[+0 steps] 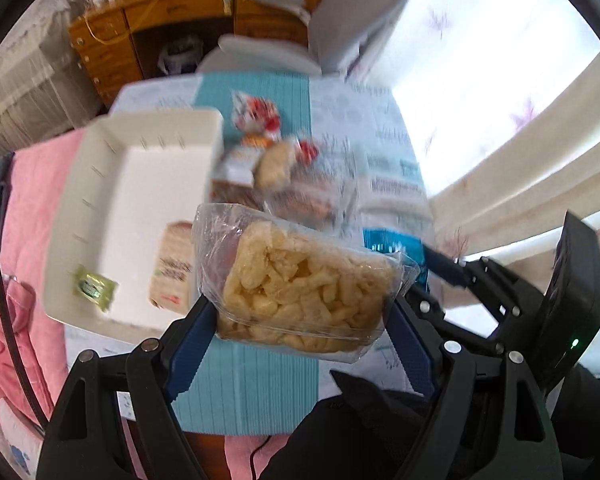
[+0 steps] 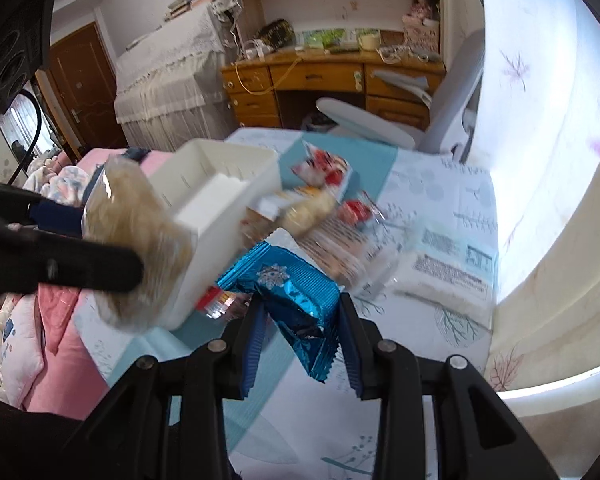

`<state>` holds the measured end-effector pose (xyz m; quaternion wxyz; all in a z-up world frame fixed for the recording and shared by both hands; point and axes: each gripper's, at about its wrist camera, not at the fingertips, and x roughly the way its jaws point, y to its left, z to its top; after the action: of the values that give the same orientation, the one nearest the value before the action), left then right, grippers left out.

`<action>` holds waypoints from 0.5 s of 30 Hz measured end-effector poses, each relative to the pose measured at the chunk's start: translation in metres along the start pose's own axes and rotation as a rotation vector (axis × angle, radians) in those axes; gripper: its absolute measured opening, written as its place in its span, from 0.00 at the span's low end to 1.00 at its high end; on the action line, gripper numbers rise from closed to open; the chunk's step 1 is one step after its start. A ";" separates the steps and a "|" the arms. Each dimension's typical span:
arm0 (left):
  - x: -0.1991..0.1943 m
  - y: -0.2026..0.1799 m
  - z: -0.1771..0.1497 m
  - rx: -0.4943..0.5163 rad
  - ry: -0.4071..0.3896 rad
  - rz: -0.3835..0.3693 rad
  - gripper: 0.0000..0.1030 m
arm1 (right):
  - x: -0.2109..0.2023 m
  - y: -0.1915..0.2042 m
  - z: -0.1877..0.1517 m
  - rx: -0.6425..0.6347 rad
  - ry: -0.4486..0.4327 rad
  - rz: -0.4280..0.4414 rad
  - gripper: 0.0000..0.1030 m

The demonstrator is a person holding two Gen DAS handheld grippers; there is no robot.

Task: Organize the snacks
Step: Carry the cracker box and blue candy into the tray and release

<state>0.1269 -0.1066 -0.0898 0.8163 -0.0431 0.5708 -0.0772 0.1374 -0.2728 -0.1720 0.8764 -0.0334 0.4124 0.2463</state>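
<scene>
My left gripper (image 1: pixel 300 316) is shut on a clear bag of pale puffed snack (image 1: pixel 304 292), held up above the table. The same bag (image 2: pixel 136 240) shows blurred at the left of the right wrist view, with the left gripper's black finger (image 2: pixel 92 268) across it. My right gripper (image 2: pixel 300 332) is shut on a shiny blue foil snack packet (image 2: pixel 296 292), also lifted. A white bin (image 1: pixel 112 184) stands on the table at the left; in it lie a small green packet (image 1: pixel 94 286) and a beige wrapped snack (image 1: pixel 174 268). The bin (image 2: pixel 220 196) sits behind the blue packet in the right wrist view.
A pile of wrapped snacks (image 1: pixel 276 160) lies on the teal and white cloth (image 1: pixel 252 392) beside the bin. A white wrapped pack (image 2: pixel 448 276) lies at the right. Pink bedding (image 1: pixel 28 216) is to the left, a grey chair (image 2: pixel 380 128) and wooden desk (image 2: pixel 328 76) behind.
</scene>
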 end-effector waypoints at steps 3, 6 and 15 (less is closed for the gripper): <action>-0.023 0.015 -0.001 -0.002 -0.063 0.002 0.80 | -0.007 0.017 0.006 -0.010 -0.021 0.003 0.34; -0.036 0.029 -0.003 0.003 -0.097 -0.001 0.80 | -0.009 0.034 0.009 -0.021 -0.035 0.006 0.34; -0.061 0.085 -0.011 -0.030 -0.143 -0.039 0.80 | -0.015 0.082 0.019 0.008 -0.081 0.038 0.34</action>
<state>0.1026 -0.0125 -0.0506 0.8527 -0.0715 0.5110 -0.0811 0.1048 -0.2023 -0.1365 0.8877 -0.0119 0.3779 0.2625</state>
